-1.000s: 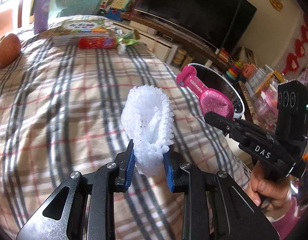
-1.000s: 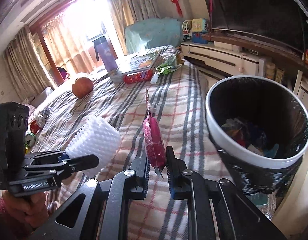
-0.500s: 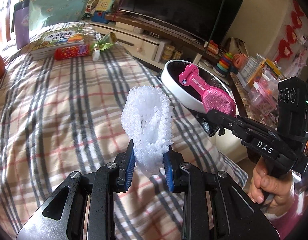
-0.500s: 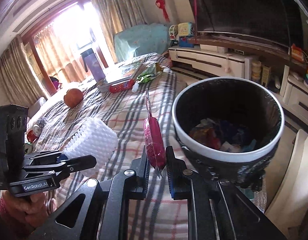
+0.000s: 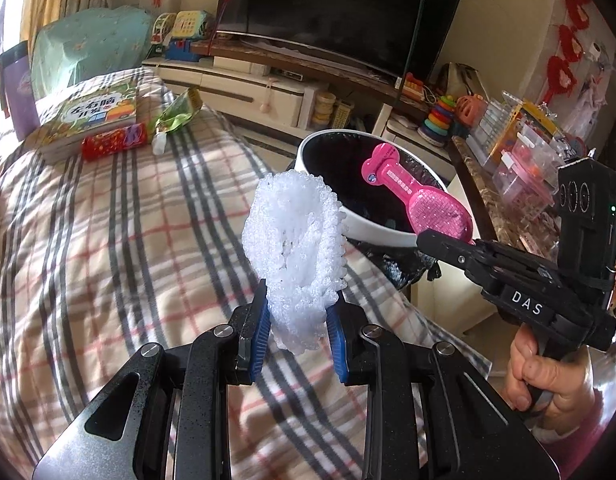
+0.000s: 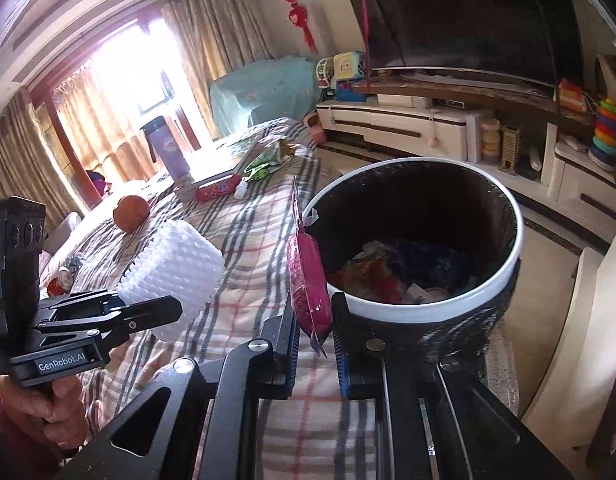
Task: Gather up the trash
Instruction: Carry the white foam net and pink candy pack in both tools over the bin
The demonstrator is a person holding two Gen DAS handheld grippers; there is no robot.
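A white foam fruit net [image 5: 296,248] is pinched by the left gripper [image 5: 296,338]; a flat pink plastic packet [image 6: 308,280] is clamped by the right gripper [image 6: 314,340], beside the white-rimmed black-lined bin [image 6: 428,308] at frame centre.

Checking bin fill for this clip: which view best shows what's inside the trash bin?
Right wrist view: it looks down into the trash bin, showing wrappers at the bottom. The left wrist view shows only its rim and dark interior, partly behind the pink package.

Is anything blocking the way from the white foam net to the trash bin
Nothing visible does. The foam net sits in the left gripper above the plaid blanket, and the open bin is just beyond it, unlidded.
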